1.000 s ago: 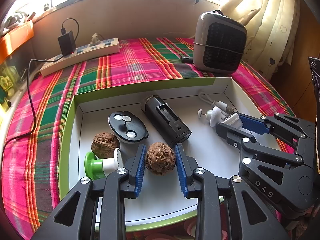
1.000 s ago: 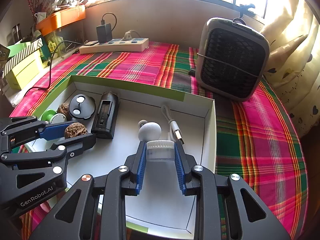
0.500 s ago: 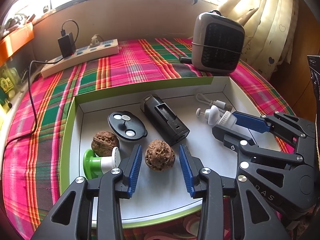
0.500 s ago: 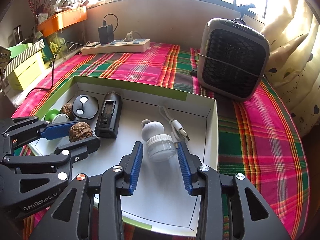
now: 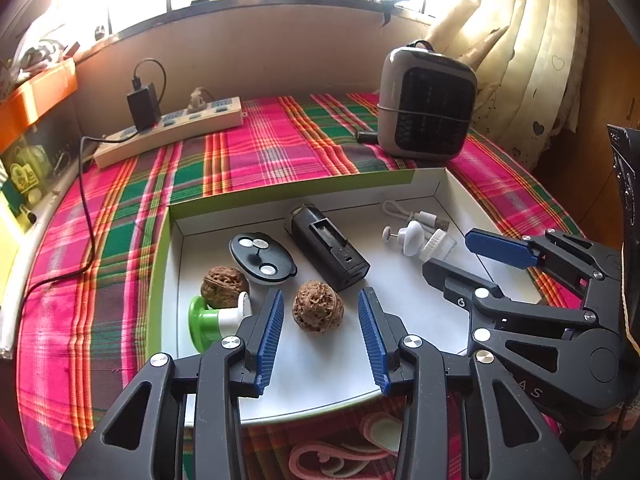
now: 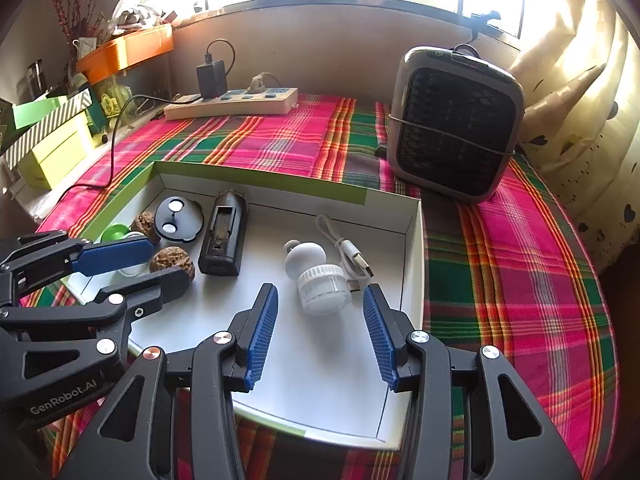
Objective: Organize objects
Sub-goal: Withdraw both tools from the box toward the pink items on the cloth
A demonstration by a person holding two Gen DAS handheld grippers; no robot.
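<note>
A white box with a green rim (image 5: 160, 240) lies on the plaid cloth. Inside it a brown walnut (image 5: 318, 312) rests between the blue pads of my left gripper (image 5: 322, 294), which stands open and clear of it. A white bulb-shaped piece with a clear ribbed cap (image 6: 320, 284) lies on the box floor between the jaws of my right gripper (image 6: 320, 288). These jaws are opening and do not touch it. The box also holds a second walnut (image 5: 224, 286), a green and white piece (image 5: 208, 320), a black oval part (image 5: 262, 258), a black device (image 5: 326, 246) and a white cable (image 6: 348, 248).
A grey heater (image 6: 456, 128) stands behind the box at the right. A power strip (image 6: 232, 104) with a black charger lies along the back wall. Cardboard boxes (image 6: 52, 148) crowd the left edge, and curtains hang at the right.
Both grippers have opened. The left let go of the walnut and the right let go of the white bulb piece, which now lies tilted on the box floor.
</note>
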